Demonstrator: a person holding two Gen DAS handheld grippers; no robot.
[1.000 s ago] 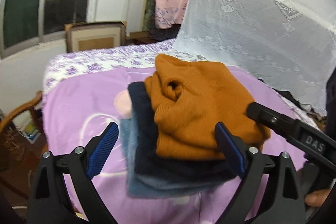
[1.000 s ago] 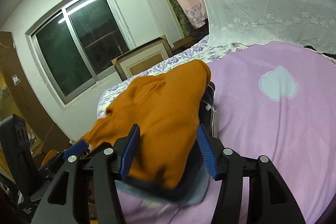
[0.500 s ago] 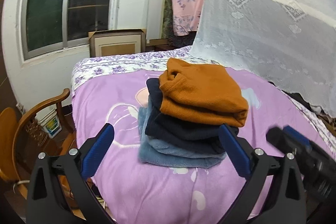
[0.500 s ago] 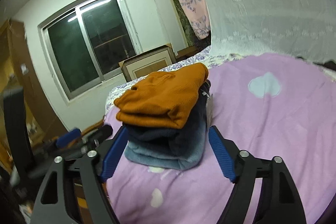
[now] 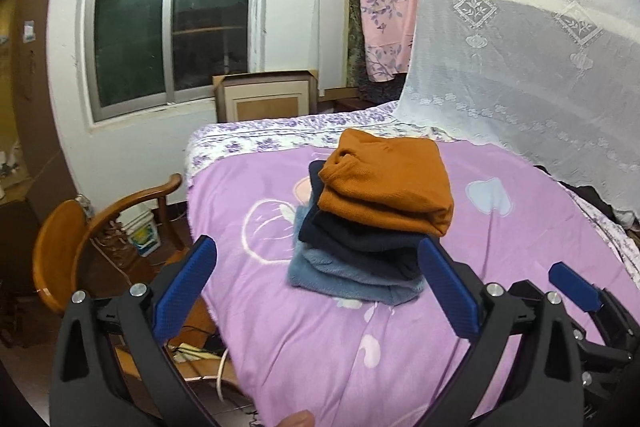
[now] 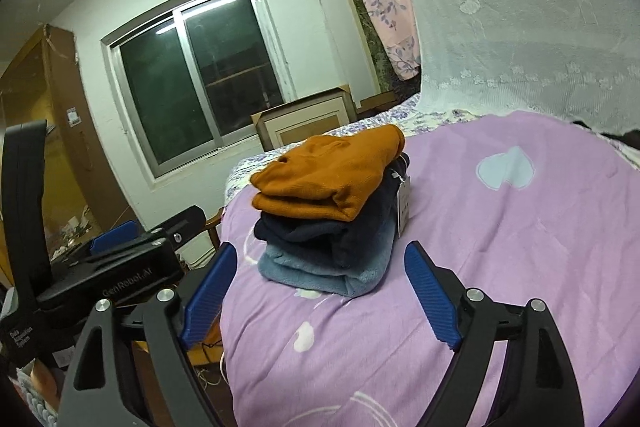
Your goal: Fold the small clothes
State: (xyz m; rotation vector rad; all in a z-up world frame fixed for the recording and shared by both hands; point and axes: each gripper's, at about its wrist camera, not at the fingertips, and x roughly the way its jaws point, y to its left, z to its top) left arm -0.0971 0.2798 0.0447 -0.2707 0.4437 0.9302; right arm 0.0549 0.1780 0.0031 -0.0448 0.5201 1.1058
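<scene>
Purple bedspread (image 5: 500, 307) filling the near ground, window (image 5: 172, 19) and white lace net (image 5: 520, 47) beyond, with a folded stack at its middle: orange sweater (image 5: 388, 183) on top, navy garment (image 5: 360, 239) under it, light blue fleece (image 5: 344, 275) at the bottom. Left gripper (image 5: 316, 291) and right gripper (image 6: 316, 293) both held back on the near side of the stack, level, jaws spread wide, gripping nothing, clear of the cloth. Only from the right wrist: a white tag (image 6: 403, 205) hanging off the stack's right side, plus the left gripper's black body at far left.

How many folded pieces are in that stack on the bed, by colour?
Orange: 1
Navy: 1
Light blue: 1
Total: 3, with a paper tag hanging at the stack's side.
</scene>
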